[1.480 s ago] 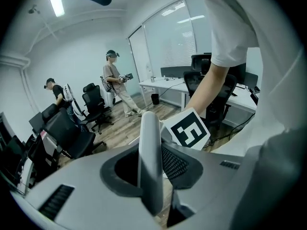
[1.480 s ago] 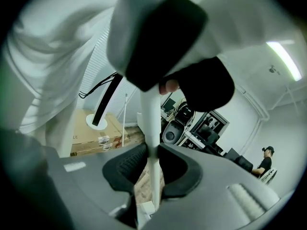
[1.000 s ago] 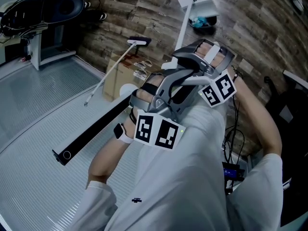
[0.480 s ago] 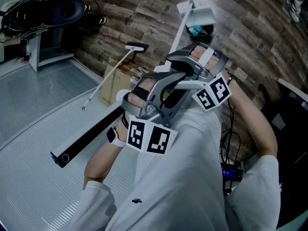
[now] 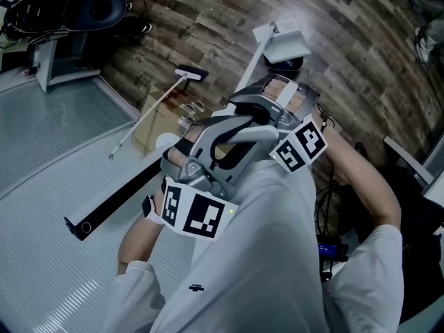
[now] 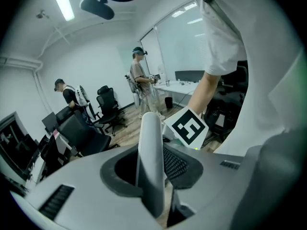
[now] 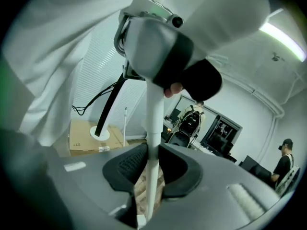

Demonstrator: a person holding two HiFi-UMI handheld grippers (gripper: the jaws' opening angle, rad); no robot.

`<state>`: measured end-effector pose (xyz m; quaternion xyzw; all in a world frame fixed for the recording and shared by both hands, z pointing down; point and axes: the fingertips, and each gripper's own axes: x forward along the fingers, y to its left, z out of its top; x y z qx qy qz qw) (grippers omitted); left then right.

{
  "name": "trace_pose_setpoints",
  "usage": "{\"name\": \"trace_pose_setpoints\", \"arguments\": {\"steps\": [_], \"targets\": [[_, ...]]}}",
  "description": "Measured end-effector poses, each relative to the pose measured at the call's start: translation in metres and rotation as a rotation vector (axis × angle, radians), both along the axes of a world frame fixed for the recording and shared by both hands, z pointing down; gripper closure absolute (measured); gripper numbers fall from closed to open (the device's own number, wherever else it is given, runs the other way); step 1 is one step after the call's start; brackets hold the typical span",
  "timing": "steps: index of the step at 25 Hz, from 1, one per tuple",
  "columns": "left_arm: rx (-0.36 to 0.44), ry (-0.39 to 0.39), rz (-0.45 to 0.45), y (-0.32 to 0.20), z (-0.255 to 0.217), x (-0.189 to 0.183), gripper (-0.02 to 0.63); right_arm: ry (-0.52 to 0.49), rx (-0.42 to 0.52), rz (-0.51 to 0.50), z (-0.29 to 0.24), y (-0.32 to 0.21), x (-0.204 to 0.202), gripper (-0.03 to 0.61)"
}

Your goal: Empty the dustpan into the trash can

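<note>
The white dustpan [image 5: 282,39] hangs at the far end of its long white handle [image 5: 250,70], low over the small black trash can [image 5: 291,63] on the wood floor. Both grippers hold that handle in front of the person's body. In the head view my left gripper [image 5: 201,141] is the nearer one and my right gripper [image 5: 274,99] sits higher up the handle. The left gripper view shows the handle [image 6: 149,143] clamped between my left gripper's [image 6: 151,169] pads. The right gripper view shows the handle [image 7: 153,123] pinched in my right gripper [image 7: 152,174].
A broom [image 5: 149,109] lies on the floor left of the handle, its dark head [image 5: 190,73] near a cardboard box [image 5: 154,125]. A long black bar [image 5: 114,201] slants over the grey ribbed mat [image 5: 48,186]. Office chairs and other people stand farther off.
Both grippers have risen and carried the handle away from the person. The dustpan has come over the trash can and now covers most of its opening.
</note>
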<state>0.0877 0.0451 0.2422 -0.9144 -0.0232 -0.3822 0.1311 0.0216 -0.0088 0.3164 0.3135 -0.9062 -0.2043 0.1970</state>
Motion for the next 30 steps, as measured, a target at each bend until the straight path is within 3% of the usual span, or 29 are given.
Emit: {"name": "trace_pose_setpoints", "arguments": {"steps": [11, 15, 17, 20, 22, 27, 30], "targets": [[-0.162, 0.027, -0.285, -0.059, -0.033, -0.005, 0.500, 0.001, -0.087, -0.331, -0.027, -0.026, -0.017, 0.488], [-0.195, 0.079, -0.408, -0.085, -0.046, -0.018, 0.500, 0.001, -0.100, -0.429, -0.035, -0.034, -0.034, 0.488], [-0.237, 0.115, -0.524, -0.101, -0.047, -0.029, 0.500, 0.016, -0.112, -0.493, -0.034, -0.038, -0.045, 0.485], [-0.367, 0.142, -0.742, -0.115, -0.039, -0.058, 0.500, 0.070, -0.136, -0.585, -0.027, -0.039, -0.065, 0.480], [-0.396, 0.174, -0.822, -0.122, -0.039, -0.074, 0.500, 0.095, -0.135, -0.637, -0.024, -0.035, -0.077, 0.474], [-0.411, 0.260, -0.976, -0.132, -0.051, -0.115, 0.500, 0.092, -0.185, -0.674, -0.018, -0.026, -0.082, 0.500], [-0.438, 0.289, -1.076, -0.131, -0.050, -0.145, 0.500, 0.052, -0.304, -0.625, -0.009, -0.029, -0.072, 0.510]]}}
